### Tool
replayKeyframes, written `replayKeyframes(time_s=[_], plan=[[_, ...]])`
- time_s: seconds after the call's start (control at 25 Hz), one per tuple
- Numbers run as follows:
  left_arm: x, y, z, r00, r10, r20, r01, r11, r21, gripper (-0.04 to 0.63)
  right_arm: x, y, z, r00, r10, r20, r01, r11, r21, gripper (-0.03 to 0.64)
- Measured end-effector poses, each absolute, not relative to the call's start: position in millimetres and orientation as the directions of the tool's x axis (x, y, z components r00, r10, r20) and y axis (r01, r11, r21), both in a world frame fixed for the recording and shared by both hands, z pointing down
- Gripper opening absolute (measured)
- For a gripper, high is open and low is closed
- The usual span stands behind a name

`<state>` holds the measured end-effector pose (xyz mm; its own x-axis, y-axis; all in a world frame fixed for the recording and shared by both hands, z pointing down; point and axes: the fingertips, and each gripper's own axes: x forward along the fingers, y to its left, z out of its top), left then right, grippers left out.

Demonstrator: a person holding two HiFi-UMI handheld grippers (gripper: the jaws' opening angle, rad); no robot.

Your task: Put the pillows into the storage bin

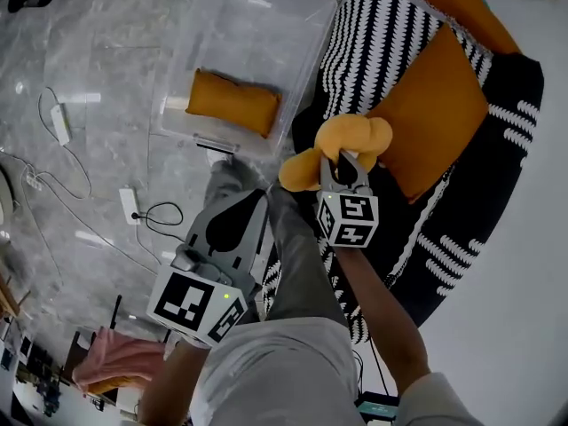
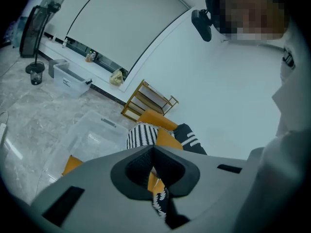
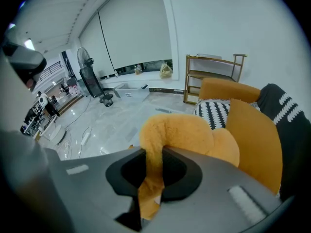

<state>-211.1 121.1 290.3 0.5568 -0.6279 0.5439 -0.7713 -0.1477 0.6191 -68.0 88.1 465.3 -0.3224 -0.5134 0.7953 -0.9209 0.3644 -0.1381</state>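
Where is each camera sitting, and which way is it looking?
Head view: on the person's head, looking down at the storage bin, left gripper and right gripper; a trouser leg and forearm show.
Left gripper view: on the left gripper, looking along its shut, empty jaws towards the bin and striped pillow; the person's top shows right.
Right gripper view: on the right gripper, looking along jaws clamped on the fluffy yellow pillow; body unclear.
Both gripper views share the wooden shelf and striped pillow.

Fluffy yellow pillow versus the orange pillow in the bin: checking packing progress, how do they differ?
The fluffy yellow pillow is bunched in the right gripper; the orange pillow lies flat in the clear bin. The fluffy yellow pillow is furry, the orange pillow smooth and darker. Both are warm-toned.
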Motion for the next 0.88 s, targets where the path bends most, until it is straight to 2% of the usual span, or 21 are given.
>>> replayKeyframes(time_s=[0.52, 0.72, 0.88], plan=[[-291, 115, 310, 0.461, -0.686, 0.563, -0.78, -0.01, 0.626, 0.009, -183, 48, 478, -0.45, -0.456, 0.768, -0.837, 0.515, -0.185, 0.058], [-317, 115, 314, 0.433, -0.699, 0.569, -0.781, 0.024, 0.624, 0.009, -252, 43, 487, -0.53, -0.405, 0.745, -0.709, 0.693, -0.128, 0.058], [-345, 117, 322, 0.403, -0.71, 0.577, -0.778, 0.065, 0.625, 0.009, -297, 40, 508, -0.556, -0.347, 0.755, -0.621, 0.777, -0.099, 0.058]])
